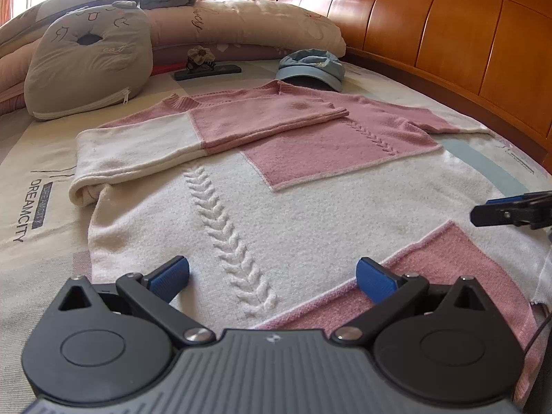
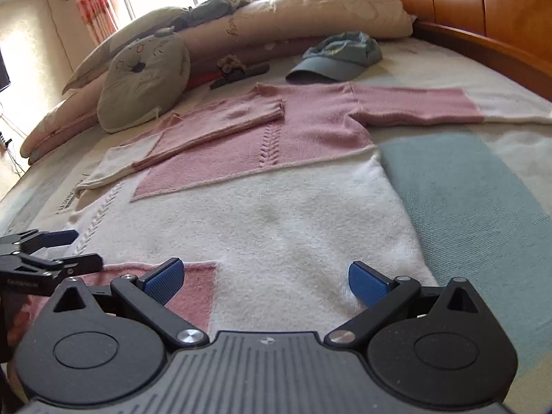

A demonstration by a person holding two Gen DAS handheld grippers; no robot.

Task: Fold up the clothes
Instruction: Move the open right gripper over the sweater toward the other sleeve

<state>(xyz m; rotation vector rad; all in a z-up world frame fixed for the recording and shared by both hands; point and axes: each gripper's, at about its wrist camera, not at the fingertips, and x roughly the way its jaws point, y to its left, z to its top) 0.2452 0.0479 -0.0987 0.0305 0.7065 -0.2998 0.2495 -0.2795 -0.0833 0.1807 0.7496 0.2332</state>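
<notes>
A pink-and-white sweater [image 1: 276, 186] is lying flat on the bed [image 2: 483, 207], its hem nearest both tongs and one sleeve [image 1: 145, 148] already folded across the chest. The other sleeve [image 2: 431, 107] is stretching away from the sweater's body toward the headboard [image 1: 448, 41]. The left tongs [image 1: 272, 276] and right tongs [image 2: 265, 279] are hovering wide, holding nothing, over the hem. Folding well likely means pinching that outstretched sleeve near its cuff and laying it squarely over the chest.
</notes>
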